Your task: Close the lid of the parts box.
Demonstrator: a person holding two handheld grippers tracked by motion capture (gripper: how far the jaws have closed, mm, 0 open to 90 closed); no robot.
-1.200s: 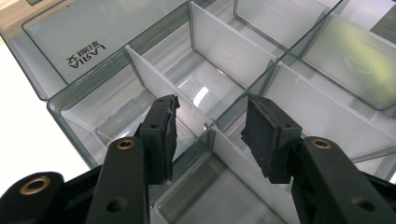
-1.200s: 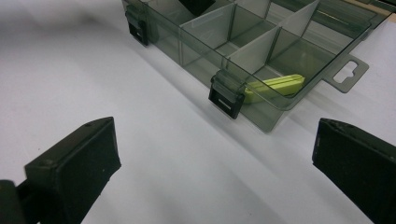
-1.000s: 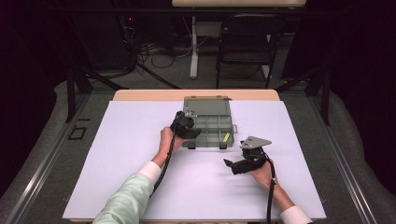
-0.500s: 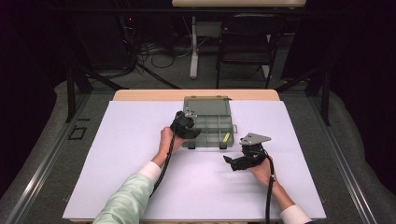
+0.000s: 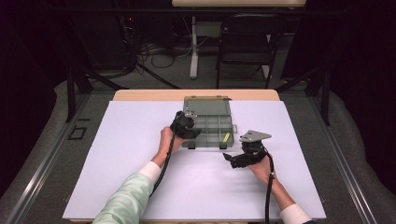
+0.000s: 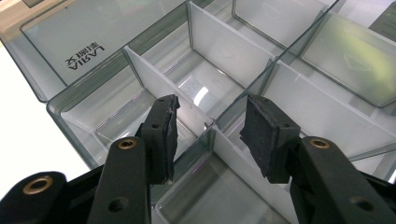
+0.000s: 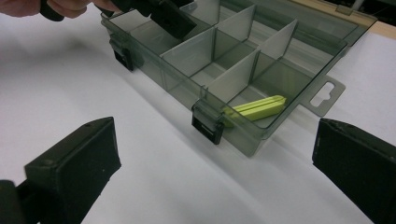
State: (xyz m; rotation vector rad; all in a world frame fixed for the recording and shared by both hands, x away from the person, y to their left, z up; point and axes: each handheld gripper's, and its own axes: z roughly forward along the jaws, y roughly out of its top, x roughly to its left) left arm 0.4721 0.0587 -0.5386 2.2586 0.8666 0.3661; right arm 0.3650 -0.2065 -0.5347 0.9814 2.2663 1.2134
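From the high view our organizer box (image 5: 208,122) sits mid-table, left gripper (image 5: 190,131) over its near-left cells. Left gripper view: jaws half-open straddling a divider (image 6: 205,133), so we'd lower straight. Right gripper view: right gripper (image 7: 215,172) gaping, empty, facing the green piece (image 7: 256,108)

glossy translucent grey plastic organiser box (image 7: 243,60), matt white table cover (image 5: 140,140), rough black rubbery jaws

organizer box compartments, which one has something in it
The front corner compartment of the organizer box, beside the hang tab and nearest the right gripper. It holds a yellow-green piece; the other compartments look bare.
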